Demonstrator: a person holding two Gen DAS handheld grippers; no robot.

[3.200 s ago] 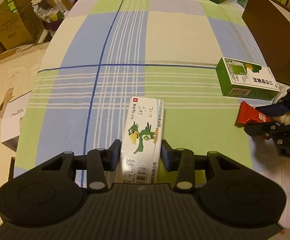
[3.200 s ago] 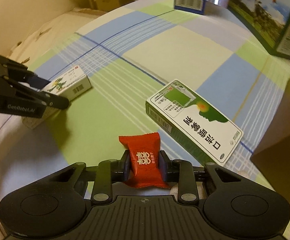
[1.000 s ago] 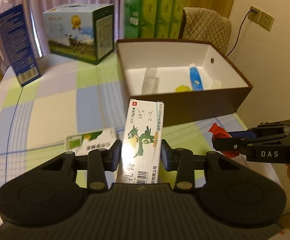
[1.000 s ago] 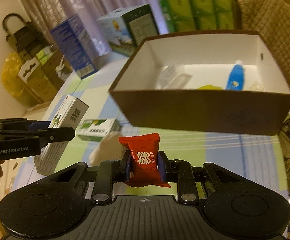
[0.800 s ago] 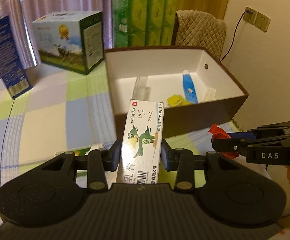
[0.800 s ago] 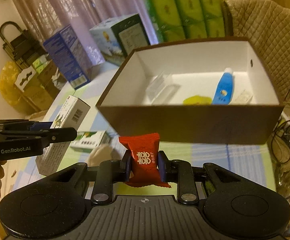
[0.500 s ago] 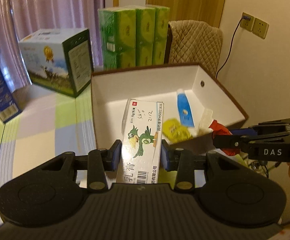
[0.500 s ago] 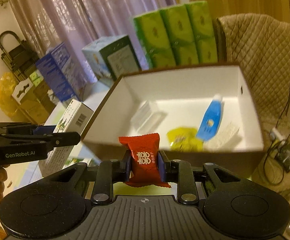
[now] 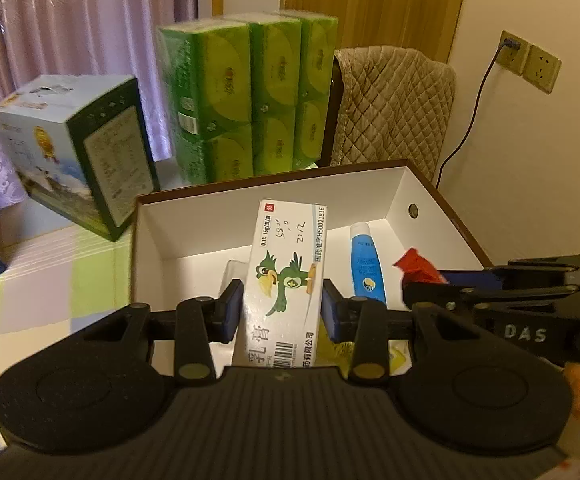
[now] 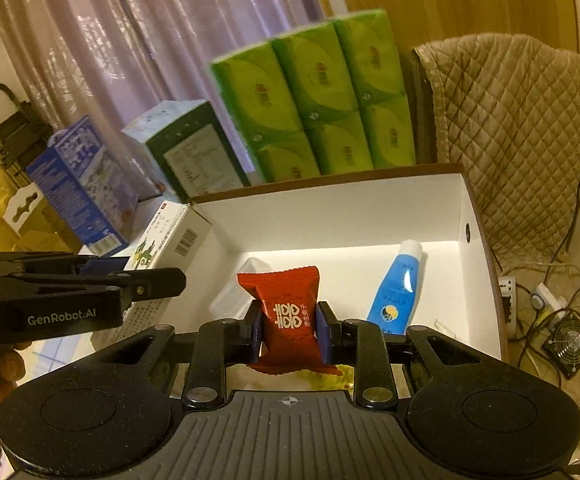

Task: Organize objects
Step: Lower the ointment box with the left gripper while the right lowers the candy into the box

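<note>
Both tongs have risen from the checked counter (image 9: 50, 280) to above the brown, white-lined box (image 9: 194, 220). Left tongs (image 9: 283, 309) pinch a rectangular cardboard parrot carton (image 9: 286, 276); right tongs (image 10: 289, 330) pinch a crinkled red foil sachet (image 10: 286, 308). A blue tube (image 10: 396, 288) lies inside.

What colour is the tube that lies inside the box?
The tube is blue with a white cap; the right wrist view shows it best.
</note>
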